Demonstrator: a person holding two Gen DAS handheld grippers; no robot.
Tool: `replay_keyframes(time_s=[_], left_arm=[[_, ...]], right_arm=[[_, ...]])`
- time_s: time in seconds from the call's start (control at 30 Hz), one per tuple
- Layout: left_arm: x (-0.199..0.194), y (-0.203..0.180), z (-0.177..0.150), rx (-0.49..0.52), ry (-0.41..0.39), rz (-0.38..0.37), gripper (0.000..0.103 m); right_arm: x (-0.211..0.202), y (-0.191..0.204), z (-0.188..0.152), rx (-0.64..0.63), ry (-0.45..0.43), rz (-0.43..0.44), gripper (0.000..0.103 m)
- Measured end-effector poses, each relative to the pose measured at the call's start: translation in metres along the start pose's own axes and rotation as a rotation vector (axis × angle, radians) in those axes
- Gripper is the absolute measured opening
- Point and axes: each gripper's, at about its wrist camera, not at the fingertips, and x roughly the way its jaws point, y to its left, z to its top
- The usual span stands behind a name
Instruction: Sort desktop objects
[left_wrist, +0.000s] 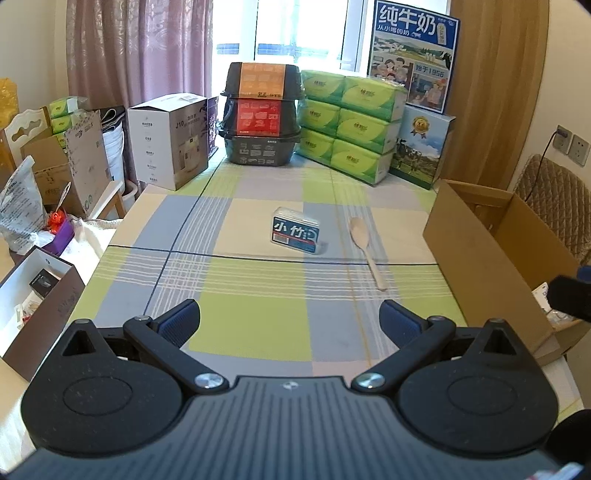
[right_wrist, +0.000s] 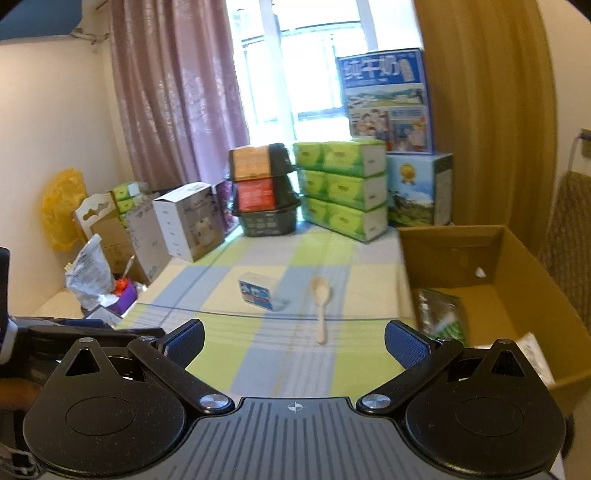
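Note:
A small clear box with a blue label (left_wrist: 295, 230) (right_wrist: 258, 291) lies mid-table on the checked cloth. To its right lies a pale wooden spoon (left_wrist: 367, 248) (right_wrist: 320, 308), bowl away from me. An open cardboard box (left_wrist: 491, 258) (right_wrist: 498, 295) stands at the table's right edge and holds a dark green packet (right_wrist: 441, 314). My left gripper (left_wrist: 290, 317) hovers open above the near table, well short of the small box. My right gripper (right_wrist: 293, 338) is open too, nothing between its fingers, with the spoon straight ahead.
Along the table's far end stand a white appliance carton (left_wrist: 170, 140), stacked dark tubs (left_wrist: 260, 114), green tissue packs (left_wrist: 351, 125) and milk cartons (left_wrist: 413, 55). Left of the table sit an open white box (left_wrist: 33, 291), bags and cartons. A padded chair (left_wrist: 554, 206) stands right.

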Motion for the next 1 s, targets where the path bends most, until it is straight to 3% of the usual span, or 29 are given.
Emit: replay_keyframes(time_s=[0.27,0.47,0.67,1.0], left_arm=[[0.047,0.022,0.006,-0.029,0.03,-0.002,0.102],[0.097,0.036,0.012,-0.029,0.079,-0.021,0.101],[0.147,0.037,0.014,0.021,0.076,0.03,0.101],[0.2,0.021,0.021,0.087,0.071,-0.05,0.1]], right_arm=[[0.066,-0.003,0.001,0.013,0.05,0.006,0.101],[0.124,-0.017,-0.003,0.017,0.096,-0.035,0.101],[0.177,-0.034,-0.006,0.003,0.131,-0.07,0.101],[0.245,-0.056,-0.012,-0.023,0.148,-0.117,0.101]])
